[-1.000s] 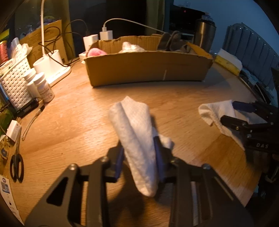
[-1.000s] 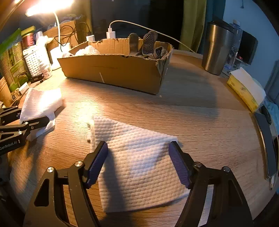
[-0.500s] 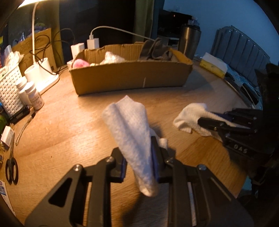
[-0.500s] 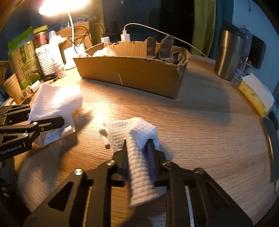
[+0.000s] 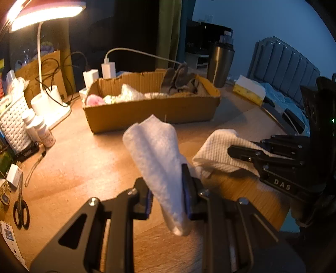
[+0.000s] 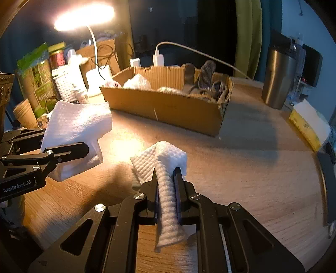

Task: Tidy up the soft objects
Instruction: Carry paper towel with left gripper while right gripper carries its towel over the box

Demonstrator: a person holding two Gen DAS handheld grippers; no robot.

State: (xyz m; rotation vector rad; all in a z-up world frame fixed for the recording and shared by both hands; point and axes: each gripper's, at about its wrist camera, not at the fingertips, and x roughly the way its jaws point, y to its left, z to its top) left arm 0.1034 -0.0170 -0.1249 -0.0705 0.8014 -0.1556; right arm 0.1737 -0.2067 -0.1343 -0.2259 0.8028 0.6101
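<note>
A round wooden table (image 6: pixel 262 168) fills both views. A long cardboard box (image 6: pixel 168 107) is set toward 12 o'clock on it; white and pink soft items and grey slippers (image 6: pixel 201 80) are seen inside, the slippers at its right end. No object is seen on the bare tabletop between the box and the two claws.

At 10 o'clock a lit desk lamp (image 5: pixel 45 12) is seen, its white base (image 5: pixel 50 105) beside a white woven basket (image 5: pixel 12 119) and small white bottles (image 5: pixel 43 130). Two chargers (image 5: pixel 108 69) with cables are stood just behind the box. A steel tumbler (image 6: pixel 278 77) is placed at 2 o'clock, well apart from the box, and a yellow tissue pack (image 6: pixel 308 124) is laid at 3 o'clock near the rim. Scissors (image 5: pixel 21 212) are laid at 8 o'clock in the left view.

The left claw (image 5: pixel 168 199) is closed on a white cloth (image 5: pixel 157 157), which is bunched between the pads and held off the tabletop, its free end pointing toward 12 o'clock. The right claw (image 6: pixel 167 195) is clamped on a second, ribbed white cloth (image 6: pixel 166 168), squeezed into a narrow ridge between the fingers; whether its front fold touches the wood cannot be told. The two claws are held side by side, each visible at the edge of the other's view.
</note>
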